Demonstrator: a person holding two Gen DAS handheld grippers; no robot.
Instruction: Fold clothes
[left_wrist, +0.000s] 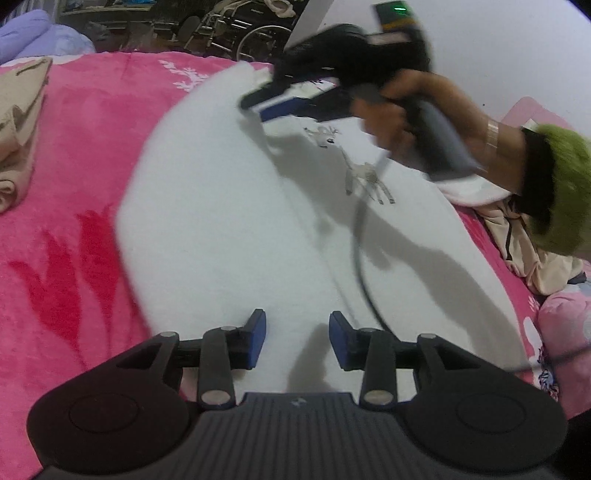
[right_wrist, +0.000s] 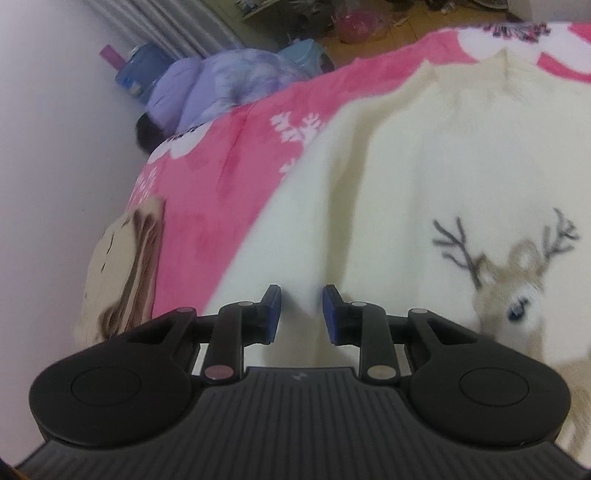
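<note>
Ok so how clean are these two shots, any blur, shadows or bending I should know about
Left wrist view: the right tongs and the hand holding them are motion-smeared; hard shadows cross the white sweater, which looks washed out and bowed by the fisheye. Right wrist view: soft all over, the reindeer design fuzzy, the pink blanket edge curved.

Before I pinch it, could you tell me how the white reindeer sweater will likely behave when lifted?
The white reindeer sweater looks soft and fuzzy, so it will probably drape limply. It is wrinkled beside the right gripper, so pushing likely bunches it. The plush pink blanket probably resists sliding.
</note>
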